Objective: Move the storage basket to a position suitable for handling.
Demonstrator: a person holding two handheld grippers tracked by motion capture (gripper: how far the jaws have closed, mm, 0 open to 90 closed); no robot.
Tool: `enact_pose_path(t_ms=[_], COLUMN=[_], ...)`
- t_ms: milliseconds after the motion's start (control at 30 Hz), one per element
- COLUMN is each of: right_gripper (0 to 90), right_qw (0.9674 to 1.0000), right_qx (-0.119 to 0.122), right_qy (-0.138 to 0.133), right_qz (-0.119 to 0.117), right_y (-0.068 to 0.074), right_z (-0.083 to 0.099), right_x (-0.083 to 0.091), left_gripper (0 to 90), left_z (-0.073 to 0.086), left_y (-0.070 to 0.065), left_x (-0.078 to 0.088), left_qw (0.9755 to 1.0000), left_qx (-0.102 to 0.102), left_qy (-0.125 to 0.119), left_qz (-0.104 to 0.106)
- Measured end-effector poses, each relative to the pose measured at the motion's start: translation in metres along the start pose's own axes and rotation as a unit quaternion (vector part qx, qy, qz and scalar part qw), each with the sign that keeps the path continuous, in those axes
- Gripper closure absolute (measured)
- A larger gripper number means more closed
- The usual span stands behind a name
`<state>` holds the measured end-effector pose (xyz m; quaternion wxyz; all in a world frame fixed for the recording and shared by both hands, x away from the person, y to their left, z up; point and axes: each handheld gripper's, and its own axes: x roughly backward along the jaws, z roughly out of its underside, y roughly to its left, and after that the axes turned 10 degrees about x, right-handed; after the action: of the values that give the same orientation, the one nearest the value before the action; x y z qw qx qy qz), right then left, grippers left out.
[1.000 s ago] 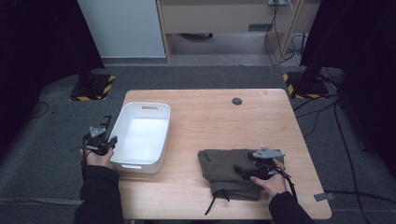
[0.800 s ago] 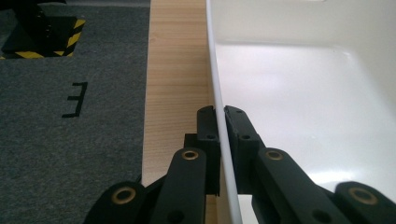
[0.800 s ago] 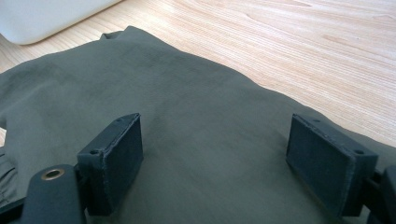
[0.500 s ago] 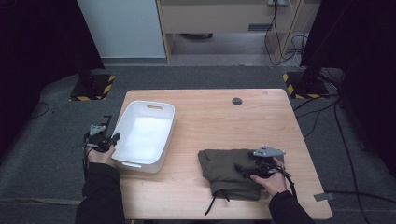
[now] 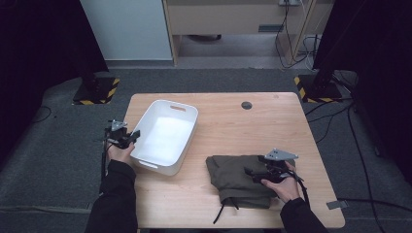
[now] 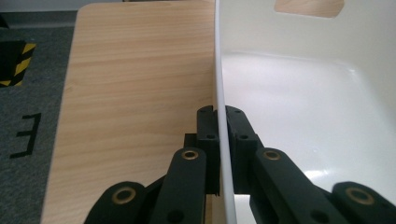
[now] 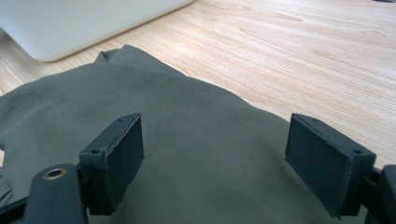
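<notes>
Worktop (image 5: 233,121): light wood, rectangular, standing on grey carpet.

White bin (image 5: 167,136): rectangular plastic tub with cut-out handles in its end walls, sitting on the left half of the worktop, turned slightly askew, its near end close to the front-left corner. Inside is bare.

Left gripper (image 5: 130,136): held at the left edge of the worktop, against the bin's left long wall. In the left gripper view the fingers (image 6: 208,135) are clamped on the thin rim of that wall (image 6: 219,93), one finger outside over the wood, the other inside the tub.

Olive-green garment (image 5: 238,177): folded cloth lying flat near the front edge of the worktop, right of centre, well apart from the bin's near corner. A dark cord trails from it toward the front edge.

Right gripper (image 5: 255,174): held low over the right part of the garment. In the right gripper view its fingers (image 7: 119,154) stand wide apart just above the cloth (image 7: 196,154), pinching nothing.

Small dark round disc (image 5: 247,105): on the worktop near the far edge, right of centre.
</notes>
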<state>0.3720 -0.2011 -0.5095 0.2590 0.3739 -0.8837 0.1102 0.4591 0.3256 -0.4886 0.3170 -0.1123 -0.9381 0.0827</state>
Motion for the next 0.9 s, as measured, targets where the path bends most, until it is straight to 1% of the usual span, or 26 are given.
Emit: enact_pose_path(t_ms=[67, 200, 233, 267, 300, 333, 367, 400, 433, 467, 500, 533, 567, 600, 633, 667, 700, 733, 767, 800, 867, 900], right_gripper=[19.3, 19.6, 19.6, 19.5, 19.5, 19.6, 19.6, 19.6, 19.7, 19.7, 19.7, 19.7, 19.7, 19.7, 19.7, 19.7, 19.8, 19.8, 19.8, 19.9, 19.9, 19.9], right_qw=[1.0000, 1.0000, 0.9999, 0.9999, 0.9999, 0.9999, 0.9999, 0.9999, 0.9999, 0.9999, 1.0000, 1.0000, 1.0000, 0.9999, 1.0000, 1.0000, 1.0000, 1.0000, 1.0000, 1.0000, 0.9999, 1.0000], right_qx=[0.000, 0.001, -0.001, 0.002, 0.002, 0.003, 0.003, 0.003, 0.002, 0.000, 0.002, 0.002, 0.002, 0.001, 0.004, 0.003, 0.003, 0.003, 0.003, 0.004, 0.005, 0.004], right_qy=[-0.001, 0.006, 0.010, 0.012, 0.013, 0.013, 0.012, 0.012, 0.012, 0.009, 0.008, 0.008, 0.008, 0.008, 0.008, 0.007, 0.006, 0.006, 0.007, 0.006, 0.007, 0.007], right_qz=[0.000, -0.005, -0.006, -0.005, -0.005, -0.006, -0.005, -0.005, -0.005, -0.006, -0.006, -0.005, -0.005, -0.006, -0.005, -0.005, -0.005, -0.005, -0.006, -0.006, -0.007, -0.005], right_y=[0.000, 0.001, 0.002, 0.002, 0.002, 0.002, 0.002, 0.002, 0.002, 0.002, 0.002, 0.002, 0.002, 0.002, 0.002, 0.002, 0.002, 0.002, 0.002, 0.002, 0.003, 0.003], right_z=[0.000, 0.001, 0.002, 0.002, 0.003, 0.003, 0.002, 0.002, 0.002, 0.002, 0.002, 0.002, 0.001, 0.001, 0.001, 0.001, 0.001, 0.001, 0.001, 0.001, 0.000, 0.000], right_x=[0.000, -0.001, -0.002, -0.002, -0.003, -0.003, -0.003, -0.003, -0.002, -0.001, -0.001, -0.001, -0.001, -0.001, -0.001, 0.000, 0.000, 0.000, 0.000, 0.000, 0.000, 0.000], left_gripper=[85.1, 84.5, 84.2, 83.8, 83.2, 81.9, 77.0, 68.9, 68.9, 56.3, 52.7, 50.0, 48.2, 46.8, 46.4, 45.5, 44.7, 44.4, 44.1, 44.3, 45.3, 46.9], left_z=[-0.004, -0.010, -0.010, -0.011, -0.011, -0.012, -0.013, -0.013, -0.015, -0.018, -0.020, -0.020, -0.021, -0.021, -0.019, -0.019, -0.016, -0.010, -0.005, 0.000, 0.008, 0.011], left_y=[-0.006, -0.020, -0.023, -0.026, -0.028, -0.030, -0.030, -0.030, -0.031, -0.032, -0.032, -0.032, -0.034, -0.035, -0.036, -0.036, -0.036, -0.036, -0.037, -0.037, -0.039, -0.040], left_x=[-0.008, -0.024, -0.026, -0.028, -0.028, -0.028, -0.027, -0.027, -0.024, -0.017, -0.010, -0.010, 0.001, 0.009, 0.014, 0.014, 0.022, 0.031, 0.035, 0.038, 0.041, 0.042], left_qw=[1.0000, 0.9998, 0.9998, 0.9998, 0.9998, 0.9998, 0.9998, 0.9998, 0.9995, 0.9988, 0.9983, 0.9983, 0.9980, 0.9976, 0.9973, 0.9973, 0.9972, 0.9971, 0.9970, 0.9972, 0.9981, 0.9981], left_qx=[-0.007, -0.013, -0.015, -0.017, -0.019, -0.019, -0.015, -0.015, 0.003, 0.008, 0.008, 0.008, 0.011, 0.004, 0.004, 0.004, 0.004, 0.009, 0.013, 0.013, 0.011, 0.010], left_qy=[0.003, 0.000, 0.000, -0.001, -0.001, -0.006, -0.013, -0.013, -0.029, -0.049, -0.057, -0.057, -0.062, -0.067, -0.070, -0.070, -0.067, -0.068, -0.067, -0.065, -0.050, -0.049], left_qz=[0.006, 0.014, 0.013, 0.012, 0.009, 0.003, 0.001, 0.001, 0.007, 0.002, -0.002, -0.002, -0.011, -0.016, -0.022, -0.022, -0.032, -0.032, -0.036, -0.036, -0.035, -0.036])
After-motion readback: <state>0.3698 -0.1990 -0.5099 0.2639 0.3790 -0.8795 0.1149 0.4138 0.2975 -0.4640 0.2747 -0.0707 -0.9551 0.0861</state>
